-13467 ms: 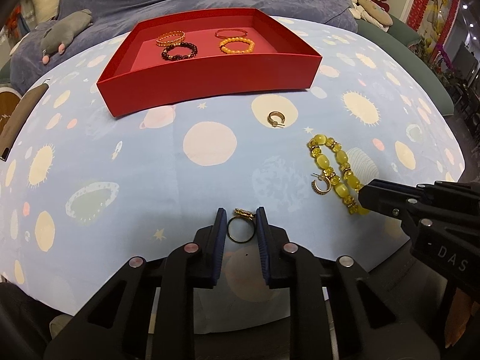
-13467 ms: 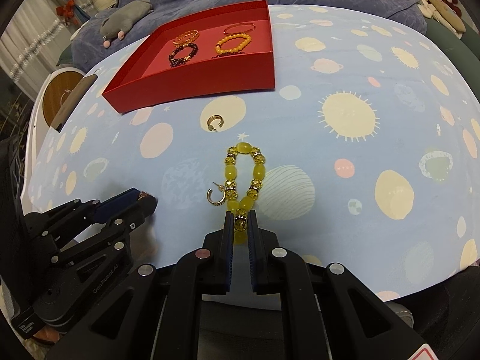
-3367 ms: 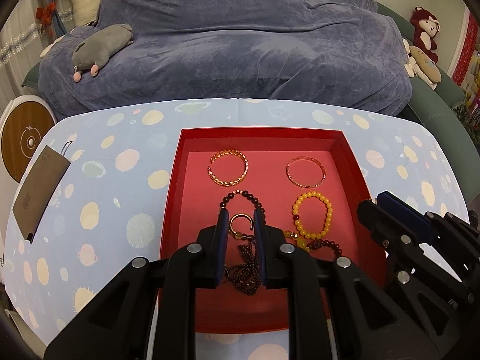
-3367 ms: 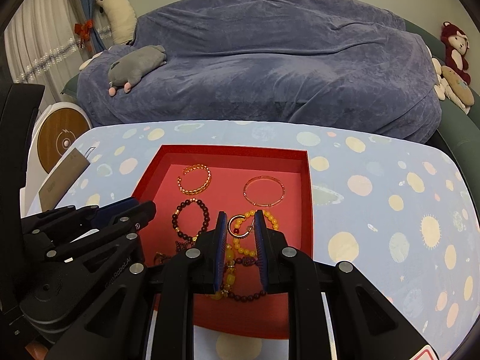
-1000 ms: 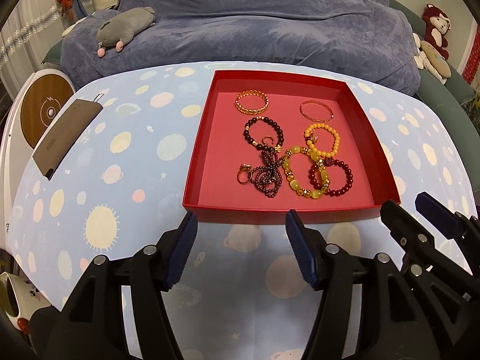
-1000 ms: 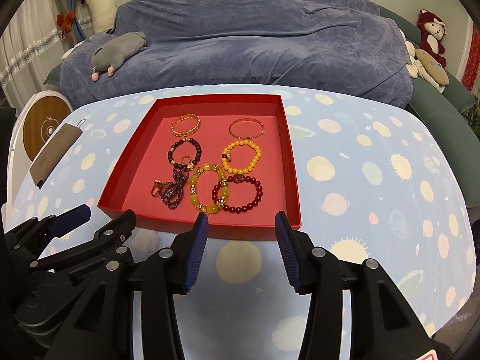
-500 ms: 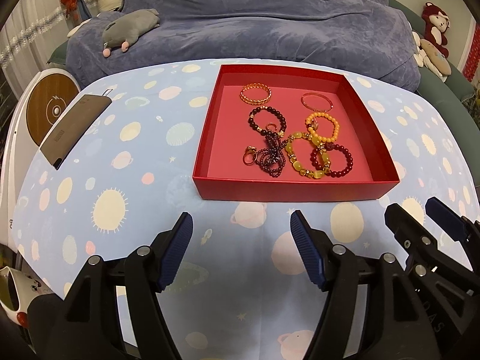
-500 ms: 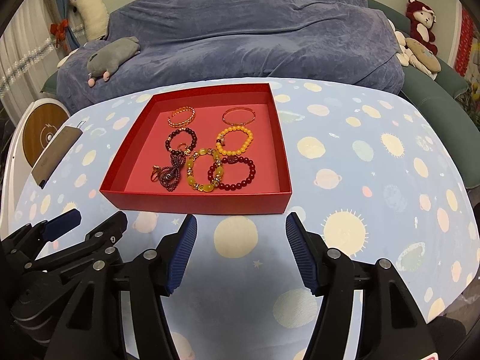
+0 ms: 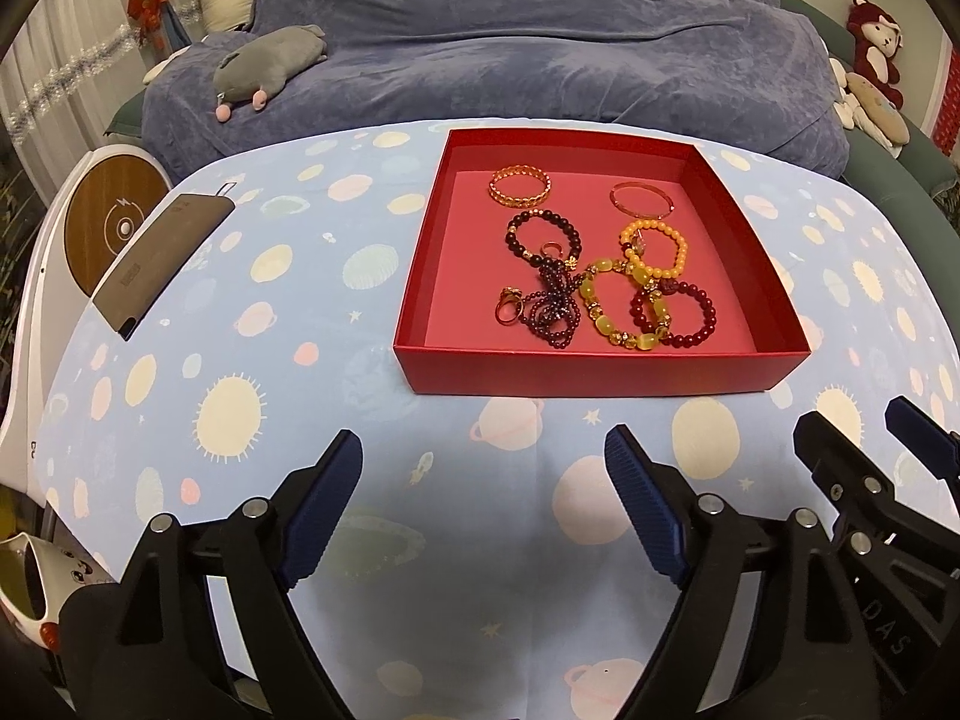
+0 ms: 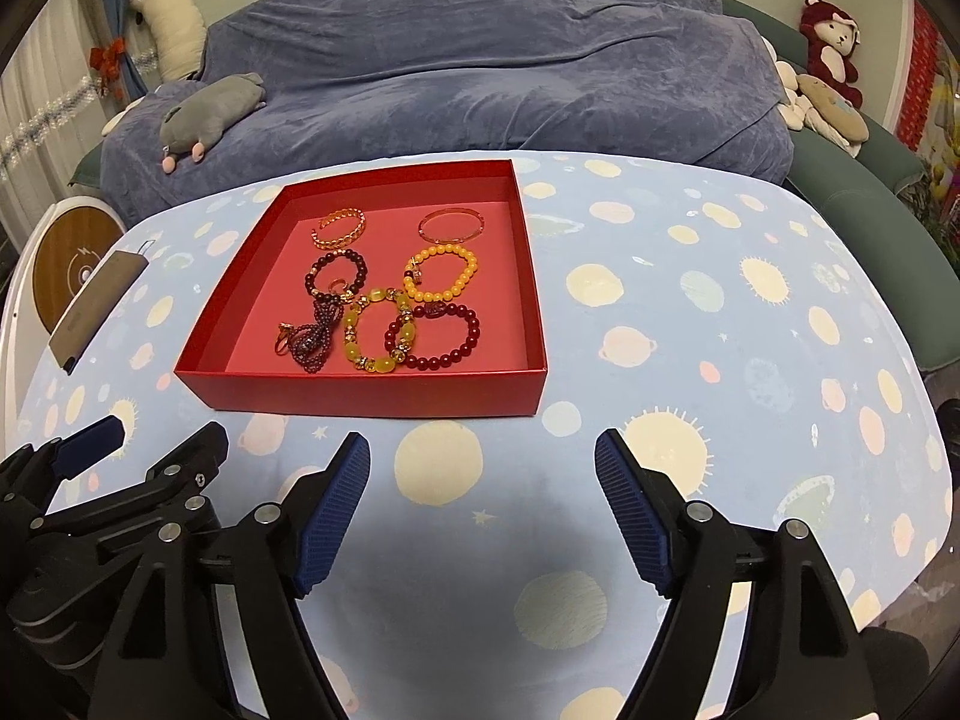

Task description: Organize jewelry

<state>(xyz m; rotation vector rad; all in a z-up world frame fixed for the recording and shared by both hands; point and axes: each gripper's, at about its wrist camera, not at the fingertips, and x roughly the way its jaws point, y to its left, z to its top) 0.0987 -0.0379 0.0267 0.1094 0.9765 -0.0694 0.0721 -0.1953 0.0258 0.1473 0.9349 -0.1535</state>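
Observation:
A red tray [image 9: 600,371] [image 10: 372,397] stands on the blue planet-print tablecloth and holds several bracelets and rings. Among them are a gold chain bangle [image 9: 519,186], a yellow bead bracelet [image 9: 621,312] [image 10: 377,333], a dark red bead bracelet [image 10: 441,336] and a gold ring [image 9: 509,307]. My left gripper [image 9: 483,480] hovers over the cloth in front of the tray, its jaws opening with nothing between them. My right gripper [image 10: 482,474] is beside it, in front of the tray's right corner, jaws also opening and empty.
A brown phone-like slab [image 9: 161,252] lies at the table's left edge, above a white round device [image 9: 114,228]. Behind the table is a sofa under a blue-grey cover [image 10: 480,60] with a grey plush [image 9: 267,69]. Plush toys [image 10: 831,48] sit at the far right.
Both grippers have drawn back from the tray a little and their jaws have spread wider. The jewelry in the tray has not moved.

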